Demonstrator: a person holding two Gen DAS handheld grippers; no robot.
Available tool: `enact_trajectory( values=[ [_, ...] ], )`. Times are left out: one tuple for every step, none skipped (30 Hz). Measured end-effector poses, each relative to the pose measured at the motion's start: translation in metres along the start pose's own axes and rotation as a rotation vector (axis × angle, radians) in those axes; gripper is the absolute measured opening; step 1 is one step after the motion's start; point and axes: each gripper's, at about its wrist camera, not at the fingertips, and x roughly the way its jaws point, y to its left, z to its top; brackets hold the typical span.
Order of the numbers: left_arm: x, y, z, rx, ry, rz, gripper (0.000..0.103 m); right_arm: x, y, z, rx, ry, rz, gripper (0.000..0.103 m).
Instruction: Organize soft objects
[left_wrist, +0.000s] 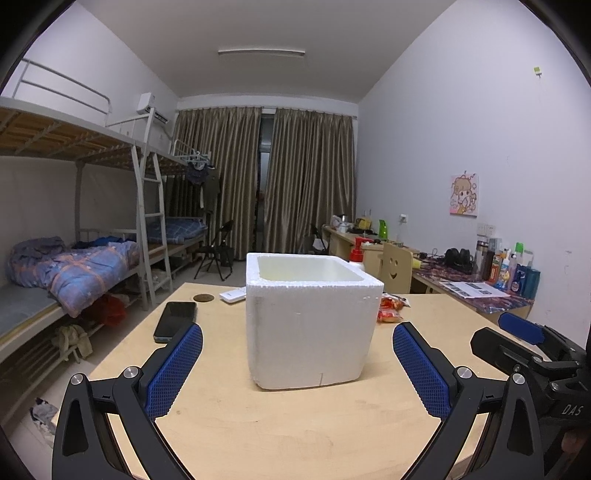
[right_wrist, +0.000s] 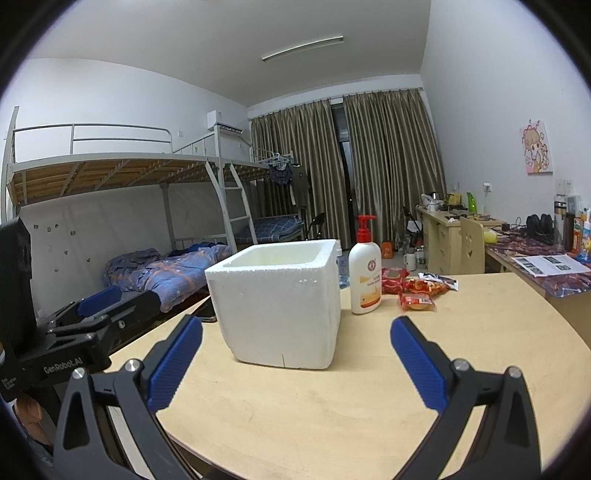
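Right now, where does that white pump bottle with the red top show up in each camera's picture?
Left wrist view: the pump bottle peeks out behind the foam box, only its red top showing.
Right wrist view: it stands in full just right of the box.
Shared landmark: the red snack packets beside it.

1 white foam box (right_wrist: 280, 302), 1 pump bottle (right_wrist: 365, 273), 3 red snack packets (right_wrist: 417, 291), 1 black phone (left_wrist: 175, 319), 1 white remote (left_wrist: 232, 295), 1 wooden table (right_wrist: 332, 406), 2 grippers: left (left_wrist: 297, 369), right (right_wrist: 295, 365), both wide apart, empty
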Motion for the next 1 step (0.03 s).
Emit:
enact_trajectory(
  values=[
    [-0.0002,0.0003,-0.0001,-0.002,0.0,-0.003,0.103,0.0001,0.0001,0.0,-0.001,0.0,-0.001,0.103]
  ],
)
